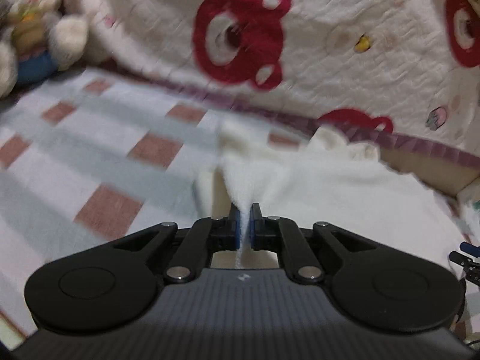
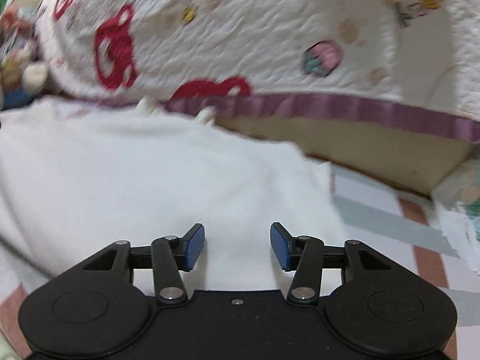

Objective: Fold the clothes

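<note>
A white fleecy garment (image 1: 345, 186) lies on a checked bedsheet (image 1: 90, 150). My left gripper (image 1: 245, 210) is shut on a pinched fold of this garment, and the cloth rises in a ridge from its blue pads. In the right wrist view the same white garment (image 2: 150, 174) spreads wide under my right gripper (image 2: 237, 241), which hovers just above it, open, with nothing between its blue pads (image 2: 195, 246). The garment's right edge (image 2: 324, 186) ends near the checked sheet (image 2: 390, 222).
A cream quilt with red bear prints (image 1: 270, 45) and a purple trim (image 2: 330, 108) hangs behind the garment. A plush toy (image 1: 39, 30) sits at the far left. A tan wooden edge (image 2: 375, 153) shows under the quilt. More printed cloth (image 2: 462, 198) lies at the right.
</note>
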`<action>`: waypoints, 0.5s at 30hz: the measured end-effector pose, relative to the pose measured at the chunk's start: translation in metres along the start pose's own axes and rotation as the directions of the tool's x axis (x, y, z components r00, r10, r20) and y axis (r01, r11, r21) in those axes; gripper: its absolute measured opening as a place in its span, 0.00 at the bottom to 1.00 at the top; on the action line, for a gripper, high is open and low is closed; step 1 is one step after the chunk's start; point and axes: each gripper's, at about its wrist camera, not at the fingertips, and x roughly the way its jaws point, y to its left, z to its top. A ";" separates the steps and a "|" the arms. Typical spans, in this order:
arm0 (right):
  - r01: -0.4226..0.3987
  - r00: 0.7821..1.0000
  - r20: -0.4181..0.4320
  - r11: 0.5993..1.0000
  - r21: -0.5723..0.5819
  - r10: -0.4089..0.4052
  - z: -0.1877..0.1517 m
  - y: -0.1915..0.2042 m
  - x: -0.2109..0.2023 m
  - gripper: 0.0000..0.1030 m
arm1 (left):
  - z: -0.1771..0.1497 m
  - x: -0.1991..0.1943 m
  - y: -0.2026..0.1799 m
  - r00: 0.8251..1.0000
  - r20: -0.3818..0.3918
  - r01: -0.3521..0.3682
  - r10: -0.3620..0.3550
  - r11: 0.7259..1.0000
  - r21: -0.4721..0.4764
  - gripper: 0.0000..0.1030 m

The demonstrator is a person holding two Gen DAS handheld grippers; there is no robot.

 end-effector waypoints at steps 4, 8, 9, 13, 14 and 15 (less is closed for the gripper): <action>0.006 0.999 -0.049 1.000 -0.004 -0.006 -0.004 0.004 0.012 0.56 | -0.014 0.028 0.015 0.993 -0.116 -0.044 0.036 0.997 -0.068 0.09; 0.005 0.998 -0.064 0.999 0.052 -0.001 -0.001 -0.003 0.016 0.61 | -0.005 0.025 0.015 0.997 -0.025 -0.080 0.079 0.996 -0.041 0.20; 0.002 0.998 -0.065 0.999 0.052 0.001 -0.001 -0.004 0.016 0.62 | -0.003 0.024 0.015 0.997 0.004 -0.077 0.077 0.997 -0.025 0.25; -0.018 0.997 -0.071 0.998 0.059 0.022 0.003 -0.009 0.017 0.62 | 0.016 0.032 0.018 0.998 0.059 0.014 -0.014 1.000 0.003 0.41; -0.030 0.997 -0.073 0.997 0.065 0.035 0.005 -0.011 0.019 0.62 | 0.022 0.036 0.018 0.997 0.061 0.051 -0.052 0.999 0.018 0.44; -0.042 0.996 -0.075 0.997 0.071 0.047 0.007 -0.013 0.020 0.62 | 0.029 0.040 0.017 0.994 0.062 0.087 -0.089 0.996 0.032 0.51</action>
